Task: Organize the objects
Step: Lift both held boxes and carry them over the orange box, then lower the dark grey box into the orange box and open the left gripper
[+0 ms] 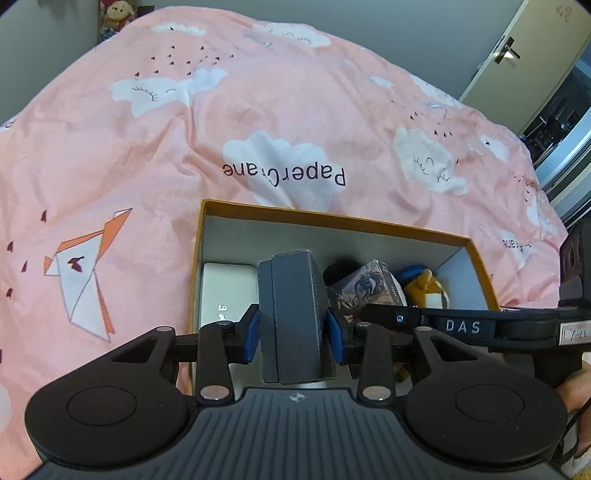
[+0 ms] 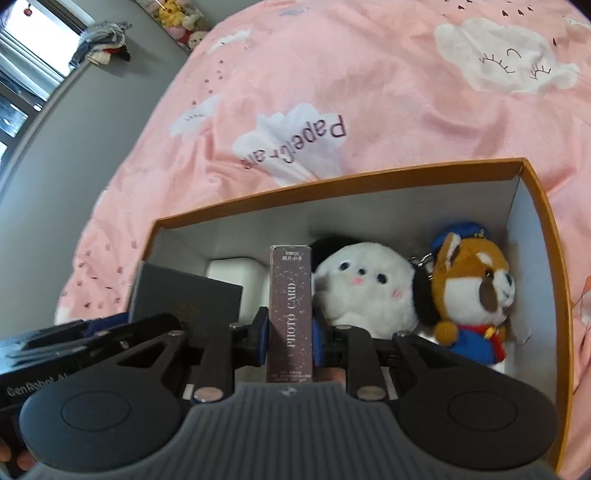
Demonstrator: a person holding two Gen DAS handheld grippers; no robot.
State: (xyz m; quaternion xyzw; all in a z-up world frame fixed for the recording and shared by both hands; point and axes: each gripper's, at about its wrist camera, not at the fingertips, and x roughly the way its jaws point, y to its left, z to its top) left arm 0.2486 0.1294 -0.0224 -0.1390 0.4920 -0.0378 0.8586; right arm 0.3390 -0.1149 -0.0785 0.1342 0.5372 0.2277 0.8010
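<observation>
An orange box with a white inside [image 1: 332, 218] [image 2: 332, 181] lies open on the pink bed cover. My left gripper [image 1: 293, 328] is shut on a dark grey box [image 1: 293, 314] and holds it upright over the box's left part; it also shows in the right wrist view [image 2: 184, 299]. My right gripper [image 2: 290, 332] is shut on a brown "PHOTO CARD" box [image 2: 290, 310], upright inside the orange box; it also shows in the left wrist view [image 1: 365, 284]. A white plush [image 2: 365, 284], a fox plush [image 2: 469, 291] and a white block [image 1: 227, 291] lie inside.
The pink bed cover [image 1: 295, 110] with clouds and "PaperCrane" print spreads all around the box. A door [image 1: 517, 55] stands at the far right. Plush toys [image 2: 177, 18] and clothes [image 2: 99, 40] sit by the far wall and window.
</observation>
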